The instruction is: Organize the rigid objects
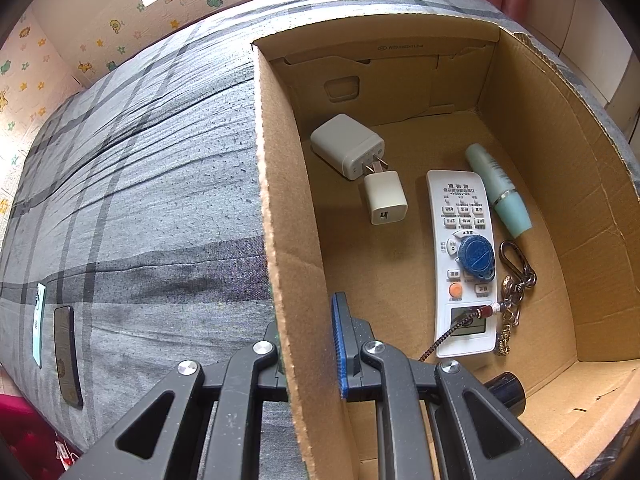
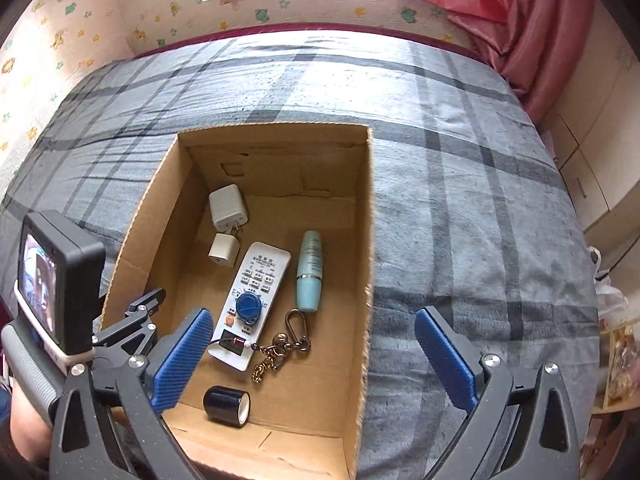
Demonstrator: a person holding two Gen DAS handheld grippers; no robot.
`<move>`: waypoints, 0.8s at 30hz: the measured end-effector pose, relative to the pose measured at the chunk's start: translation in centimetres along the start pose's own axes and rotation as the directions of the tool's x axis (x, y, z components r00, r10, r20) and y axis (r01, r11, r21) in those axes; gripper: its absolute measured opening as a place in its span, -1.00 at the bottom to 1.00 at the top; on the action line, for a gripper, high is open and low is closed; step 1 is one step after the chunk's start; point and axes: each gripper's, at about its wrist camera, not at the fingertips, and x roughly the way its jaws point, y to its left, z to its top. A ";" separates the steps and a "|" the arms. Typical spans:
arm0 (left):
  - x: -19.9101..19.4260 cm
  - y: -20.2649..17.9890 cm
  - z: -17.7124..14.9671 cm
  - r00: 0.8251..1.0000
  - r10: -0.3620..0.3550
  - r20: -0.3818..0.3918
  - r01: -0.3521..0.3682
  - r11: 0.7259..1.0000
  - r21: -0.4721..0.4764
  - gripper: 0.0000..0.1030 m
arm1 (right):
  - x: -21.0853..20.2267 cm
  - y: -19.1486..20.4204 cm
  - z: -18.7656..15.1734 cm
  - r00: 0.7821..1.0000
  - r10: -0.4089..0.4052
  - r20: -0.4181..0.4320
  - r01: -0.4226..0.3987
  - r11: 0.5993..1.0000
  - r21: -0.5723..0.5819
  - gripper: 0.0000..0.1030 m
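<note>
An open cardboard box (image 2: 360,240) sits on the grey plaid bed. Inside lie a large white charger (image 2: 228,208), a small white charger (image 2: 223,255), a white remote (image 2: 252,300), a blue key fob (image 2: 248,307) with a keychain (image 2: 288,344), a teal bottle (image 2: 309,276) and a black tape roll (image 2: 226,406). My left gripper (image 1: 308,356) is shut on the box's left wall (image 1: 288,240). The same items show in the left wrist view: remote (image 1: 460,224), bottle (image 1: 498,188). My right gripper (image 2: 316,356) is open and empty above the box's near right part.
A dark phone (image 1: 68,356) and a pale green card-like item (image 1: 39,320) lie on the bedspread (image 1: 140,200) left of the box. Wall with animal stickers behind; pink curtain (image 2: 520,20) at the far right. A bag (image 2: 620,360) sits beside the bed on the right.
</note>
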 end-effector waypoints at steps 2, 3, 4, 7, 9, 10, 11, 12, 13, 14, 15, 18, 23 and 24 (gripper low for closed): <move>0.0 0.0 0.0 1.000 0.000 0.000 0.000 1.000 0.000 -0.72 | -0.8 -0.4 -0.3 1.000 -0.020 0.015 0.019 1.000 0.015 0.99; 0.0 0.0 0.0 1.000 0.000 0.000 0.000 1.000 0.000 -0.72 | -1.2 -0.5 -0.5 0.999 -0.026 0.021 0.026 0.999 0.019 0.99; 0.0 0.0 0.0 1.000 0.001 0.000 -0.001 1.000 0.001 -0.72 | -1.4 -0.6 -0.6 0.999 -0.030 0.025 0.029 0.999 0.023 0.99; 0.0 -0.1 0.0 1.000 0.004 -0.001 -0.004 1.000 0.002 -0.71 | -2.2 -0.9 -1.2 0.998 -0.041 0.039 0.039 0.999 0.033 0.99; 0.0 -0.2 0.1 1.000 0.008 -0.002 -0.008 1.000 0.003 -0.69 | -2.5 -1.1 -1.4 0.998 -0.041 0.041 0.039 0.999 0.036 0.99; -0.1 -0.2 0.1 1.000 0.011 -0.002 -0.011 1.000 0.004 -0.68 | -2.7 -1.2 -1.5 0.998 -0.045 0.043 0.044 0.998 0.037 0.99; -0.1 -0.3 0.1 1.000 0.014 -0.002 -0.014 1.000 0.004 -0.67 | -2.9 -1.3 -1.6 0.998 -0.044 0.051 0.042 0.998 0.040 0.99; -0.1 -0.3 0.1 1.000 0.015 -0.005 -0.015 1.000 0.003 -0.67 | -3.1 -1.3 -1.7 0.998 -0.040 0.054 0.038 0.998 0.042 0.99; -0.1 -0.3 0.1 1.000 0.015 -0.007 -0.015 1.000 0.001 -0.66 | -3.2 -1.4 -1.8 0.998 -0.036 0.052 0.034 0.999 0.042 0.99; -0.3 -0.3 0.2 1.000 0.019 -0.006 -0.019 1.000 0.000 -0.66 | -3.2 -1.4 -1.9 0.998 -0.034 0.048 0.032 0.999 0.042 0.99; -0.4 -0.3 0.2 0.999 0.032 -0.003 -0.032 0.999 -0.002 -0.55 | -3.3 -1.5 -1.9 0.998 -0.034 0.050 0.032 0.998 0.045 0.99; -1.2 -0.3 0.2 0.999 0.034 0.008 -0.034 0.999 -0.014 0.01 | -3.7 -1.8 -2.2 0.998 -0.031 0.050 0.028 0.998 0.060 0.99; -3.2 -0.6 -0.1 0.998 0.053 0.022 -0.053 0.998 -0.016 0.53 | -4.5 -2.0 -2.6 0.997 -0.029 0.068 0.025 0.998 0.062 0.99; -3.7 -0.6 -0.2 0.998 0.054 0.027 -0.053 0.998 -0.023 0.62 | -4.6 -2.0 -2.7 0.997 -0.029 0.070 0.025 0.998 0.062 0.99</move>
